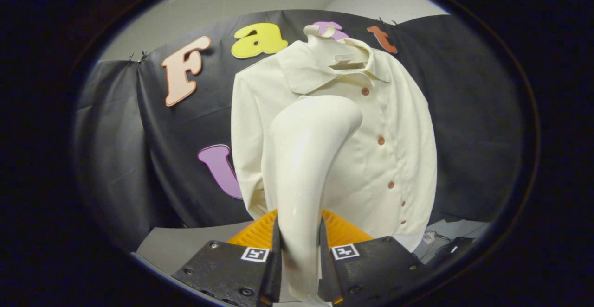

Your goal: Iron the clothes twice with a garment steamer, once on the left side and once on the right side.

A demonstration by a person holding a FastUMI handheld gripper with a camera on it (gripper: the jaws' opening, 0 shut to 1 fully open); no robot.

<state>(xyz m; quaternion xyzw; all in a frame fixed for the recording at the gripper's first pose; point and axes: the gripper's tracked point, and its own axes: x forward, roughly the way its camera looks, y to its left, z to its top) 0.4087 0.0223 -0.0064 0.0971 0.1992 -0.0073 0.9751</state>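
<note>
The garment steamer (306, 168) is clamped by its handle between both fingers of the gripper (299, 263), its head raised just ahead against the hanging shirt (394, 126), so an ironing pass is judged underway, calling next for a steady stroke.

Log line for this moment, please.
tongs: shut on steamer | steamer: raised before shirt front | shirt: hanging, buttoned

Black cloth wall (464, 126) draped behind, clipped along its top edge, creased and sagging; pale plain wall (222, 1) above; light grey floor (185, 244) below, dark cables (452, 244) lying at one side
</note>
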